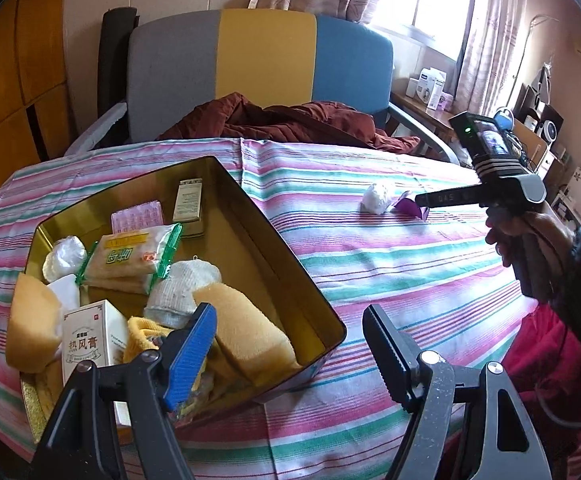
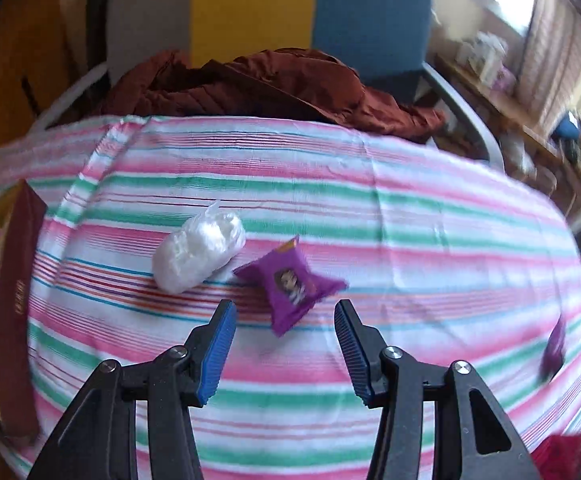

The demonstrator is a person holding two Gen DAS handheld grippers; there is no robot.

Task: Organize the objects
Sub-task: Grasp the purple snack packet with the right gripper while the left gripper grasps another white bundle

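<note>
Mostly done by the look of it. Nearest in the left view, left tongs [image 1: 290,344] spread wide, gripping nothing, hovering over the near right corner of the gold tin [image 1: 290,248]. Tin already packed: yellow sponges [image 1: 246,336], a small white box [image 1: 90,344], a rolled bandage [image 1: 182,288], a pack of crackers [image 1: 130,260], a white wad in plastic [image 1: 64,258], and a pink card [image 1: 138,216] plus a flat box [image 1: 188,200] at the far end.

Still left out on the striped worktop [image 2: 410,240]: purple snack packet [image 2: 290,280] and, touching its left side, a white plastic bundle [image 2: 198,256], both well right of the tin. Right tongs [image 2: 284,344] also spread and empty, lined up just short of the packet, so probably that one next. Maybe one more purple thing [image 2: 554,344] at the right edge, too blurry to call. Farther back, a brown jacket [image 2: 270,84] heaped on the chair [image 2: 370,12].
</note>
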